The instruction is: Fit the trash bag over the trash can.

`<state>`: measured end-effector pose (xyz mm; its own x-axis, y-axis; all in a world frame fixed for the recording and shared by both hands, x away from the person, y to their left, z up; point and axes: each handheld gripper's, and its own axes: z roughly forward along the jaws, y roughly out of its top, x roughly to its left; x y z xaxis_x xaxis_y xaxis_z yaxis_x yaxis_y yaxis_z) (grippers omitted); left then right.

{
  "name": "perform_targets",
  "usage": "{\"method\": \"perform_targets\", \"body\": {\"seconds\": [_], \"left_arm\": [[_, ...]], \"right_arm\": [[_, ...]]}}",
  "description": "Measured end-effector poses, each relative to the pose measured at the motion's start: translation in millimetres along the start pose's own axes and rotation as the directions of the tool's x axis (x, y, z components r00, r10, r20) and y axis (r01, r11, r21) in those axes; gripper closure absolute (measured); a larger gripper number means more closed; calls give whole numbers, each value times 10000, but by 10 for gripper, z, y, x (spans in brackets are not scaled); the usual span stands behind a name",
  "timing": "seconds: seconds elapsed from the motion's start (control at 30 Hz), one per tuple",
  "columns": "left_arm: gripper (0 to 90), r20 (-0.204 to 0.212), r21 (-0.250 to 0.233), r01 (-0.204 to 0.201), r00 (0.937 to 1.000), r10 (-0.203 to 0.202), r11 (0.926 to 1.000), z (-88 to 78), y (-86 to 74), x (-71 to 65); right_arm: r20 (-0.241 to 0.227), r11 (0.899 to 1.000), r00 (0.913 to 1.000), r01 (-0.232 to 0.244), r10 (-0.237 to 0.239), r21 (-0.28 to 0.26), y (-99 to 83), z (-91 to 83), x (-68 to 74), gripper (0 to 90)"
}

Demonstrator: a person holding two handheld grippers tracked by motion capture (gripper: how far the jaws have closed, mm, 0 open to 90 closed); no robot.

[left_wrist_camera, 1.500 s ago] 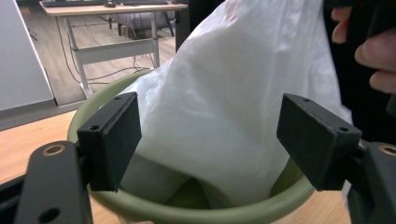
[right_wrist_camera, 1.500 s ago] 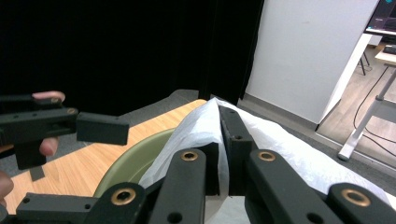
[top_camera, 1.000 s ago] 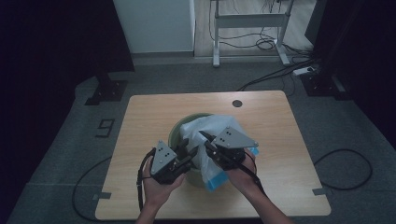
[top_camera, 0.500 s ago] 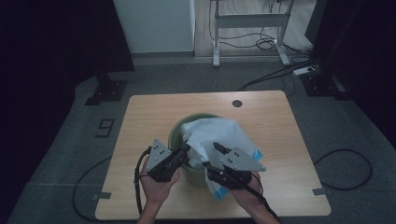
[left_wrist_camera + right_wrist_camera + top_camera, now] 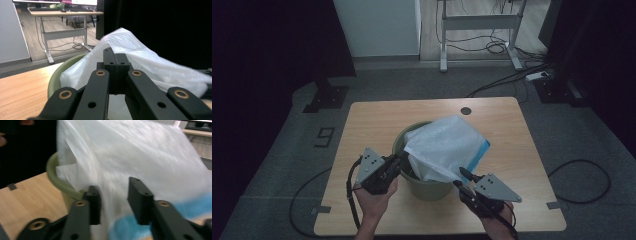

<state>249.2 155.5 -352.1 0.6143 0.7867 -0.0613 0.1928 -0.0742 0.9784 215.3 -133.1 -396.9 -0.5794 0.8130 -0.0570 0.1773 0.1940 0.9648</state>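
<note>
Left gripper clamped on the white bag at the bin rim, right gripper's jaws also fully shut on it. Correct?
Not quite. The right gripper has its jaws apart, the white bag between them; the right gripper view shows it. The left gripper is clamped at the bin rim.

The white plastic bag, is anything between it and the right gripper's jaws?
No. The right gripper has its jaws apart, just closing in, with the white plastic bag hanging right between them by the green bin.

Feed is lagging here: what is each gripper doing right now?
Left gripper: closed, pinching the white plastic bag at the rim of the green bin.
Right gripper: jaws apart and just closing, bag film between them, not pressed.
</note>
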Motion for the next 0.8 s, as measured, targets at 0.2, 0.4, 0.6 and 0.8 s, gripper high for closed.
{"method": "perform_targets", "body": {"seconds": [0.2,0.4,0.6,0.8], "left_arm": [[897,103,-99,75,9999,-74,9999,-66,-12,46],[897,158,-41,258,9995,-258,9997,-135,-91,144],[897,-17,-142,562,9984,-562,9983,-217,-119,260],[897,-158,-223,861,9961,-864,9960,-318,-168,375]], "right_arm": [[423,9990,9984,375,-365,-236,31,-45,-129,860],[594,9960,9948,841,-821,-311,165,22,-231,840],[543,9969,9962,703,-682,-366,257,64,-307,804],[607,9987,9975,372,-351,-336,268,106,-402,840]]}}
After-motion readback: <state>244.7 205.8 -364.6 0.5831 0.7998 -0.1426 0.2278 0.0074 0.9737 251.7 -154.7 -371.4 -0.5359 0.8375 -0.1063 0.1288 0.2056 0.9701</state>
